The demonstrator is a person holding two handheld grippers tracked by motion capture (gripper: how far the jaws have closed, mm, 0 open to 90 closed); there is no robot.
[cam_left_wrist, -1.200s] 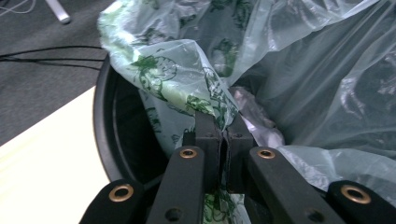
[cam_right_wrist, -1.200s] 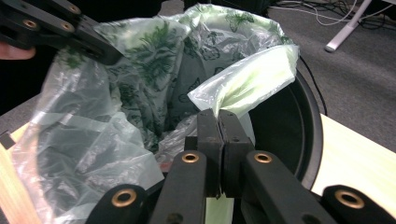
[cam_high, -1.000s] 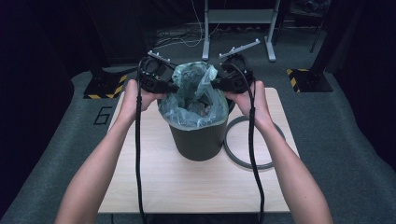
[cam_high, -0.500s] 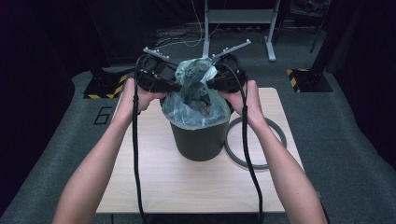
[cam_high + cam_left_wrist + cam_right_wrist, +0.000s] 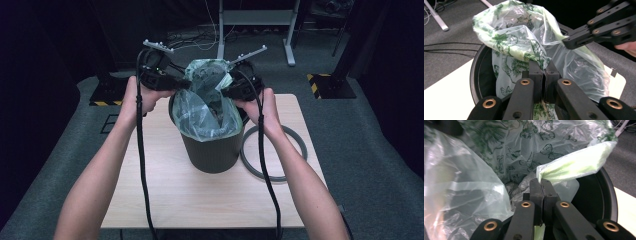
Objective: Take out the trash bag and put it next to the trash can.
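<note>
A dark green bin [image 5: 212,152] stands mid-table with a pale green printed plastic bag [image 5: 205,107] rising out of it. My left gripper [image 5: 181,84] pinches the bag's left rim above the bin; its own view shows the jaws shut on the bag [image 5: 509,42] at the left gripper [image 5: 543,68]. My right gripper [image 5: 225,91] holds the right rim; in its own view the right gripper [image 5: 540,181] is shut on a bunched strip of the bag [image 5: 574,163]. The bin's black rim [image 5: 475,72] curves below. The right gripper [image 5: 570,42] also appears in the left gripper view.
A grey ring [image 5: 272,150] lies flat on the wooden table [image 5: 165,195] just right of the bin. Black cables [image 5: 142,165] trail from both grippers toward the near edge. A metal stand [image 5: 255,20] and yellow-black floor markers sit beyond the table.
Both grippers have risen with the bag's rim, pulling the bag higher out of the bin; the left one has climbed more.
</note>
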